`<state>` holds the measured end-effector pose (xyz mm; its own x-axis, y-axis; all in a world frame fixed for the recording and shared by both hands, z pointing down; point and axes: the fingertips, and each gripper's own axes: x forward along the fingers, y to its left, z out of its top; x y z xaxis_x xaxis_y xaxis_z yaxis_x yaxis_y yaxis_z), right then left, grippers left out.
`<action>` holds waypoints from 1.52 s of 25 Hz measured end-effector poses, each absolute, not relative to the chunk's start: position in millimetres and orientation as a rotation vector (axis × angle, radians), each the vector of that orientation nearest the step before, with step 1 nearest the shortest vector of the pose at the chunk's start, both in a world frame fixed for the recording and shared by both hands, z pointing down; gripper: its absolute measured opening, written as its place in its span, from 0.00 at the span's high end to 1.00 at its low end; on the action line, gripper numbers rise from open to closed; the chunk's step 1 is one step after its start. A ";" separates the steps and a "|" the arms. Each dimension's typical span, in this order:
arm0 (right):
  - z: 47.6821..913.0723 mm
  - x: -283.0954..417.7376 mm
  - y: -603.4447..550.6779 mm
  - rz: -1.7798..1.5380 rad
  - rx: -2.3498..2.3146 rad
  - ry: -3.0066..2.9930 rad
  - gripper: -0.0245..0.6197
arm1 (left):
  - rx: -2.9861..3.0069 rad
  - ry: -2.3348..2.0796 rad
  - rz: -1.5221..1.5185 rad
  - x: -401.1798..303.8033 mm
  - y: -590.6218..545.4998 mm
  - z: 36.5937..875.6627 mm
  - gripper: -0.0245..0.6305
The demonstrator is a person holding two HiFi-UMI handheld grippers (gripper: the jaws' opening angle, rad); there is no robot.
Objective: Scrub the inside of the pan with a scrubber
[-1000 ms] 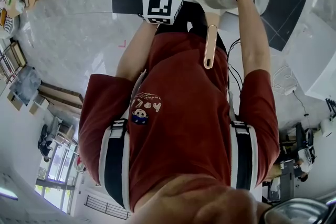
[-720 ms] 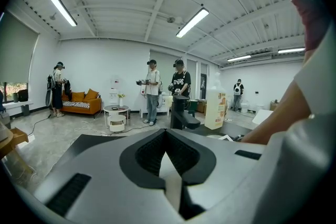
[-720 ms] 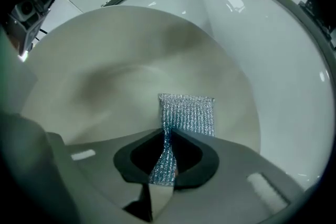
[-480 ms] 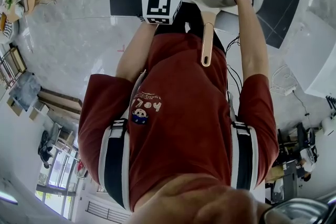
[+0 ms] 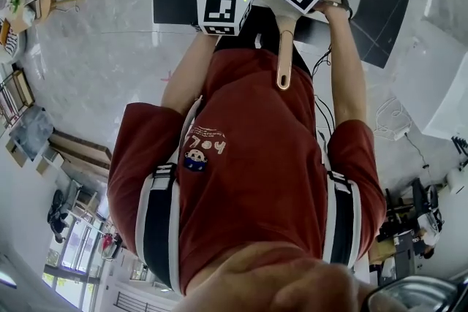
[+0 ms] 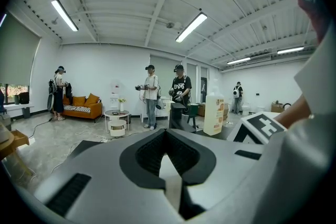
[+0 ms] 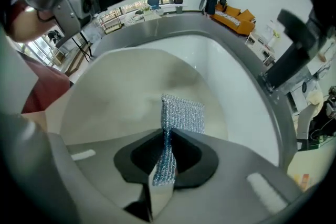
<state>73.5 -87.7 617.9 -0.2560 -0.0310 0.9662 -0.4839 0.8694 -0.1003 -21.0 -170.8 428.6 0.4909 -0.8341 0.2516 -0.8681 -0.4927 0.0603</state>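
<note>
The right gripper [image 7: 166, 136] is clamped on the silver mesh scrubber [image 7: 182, 113], held over the cream pan [image 7: 115, 97] interior. A white basin [image 7: 236, 76] surrounds the pan. The left gripper [image 6: 165, 135] is closed and empty, facing an orange sofa [image 6: 84, 105].

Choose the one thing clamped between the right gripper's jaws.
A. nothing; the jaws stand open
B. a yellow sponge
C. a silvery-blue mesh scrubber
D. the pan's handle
C: in the right gripper view, the right gripper has its jaws closed on the silvery-blue mesh scrubber, whose free end reaches out over the pale inside of the pan.
</note>
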 end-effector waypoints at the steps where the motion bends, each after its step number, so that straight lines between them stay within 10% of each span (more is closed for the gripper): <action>1: 608.5 74.0 -87.4 0.439 0.413 -1.808 0.87 | 2.557 -1.475 0.279 -20.7 -170.0 426.5 0.95; 38: 286.1 136.3 -144.1 -0.276 1.768 -2.261 0.87 | 2.783 -1.541 -0.112 17.4 -155.1 266.0 0.95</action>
<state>136.3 -144.1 286.1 -0.2273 -0.9701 0.0847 -0.9214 0.2424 0.3037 17.4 -155.1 266.0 0.5289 -0.8448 -0.0815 -0.8477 -0.5305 -0.0024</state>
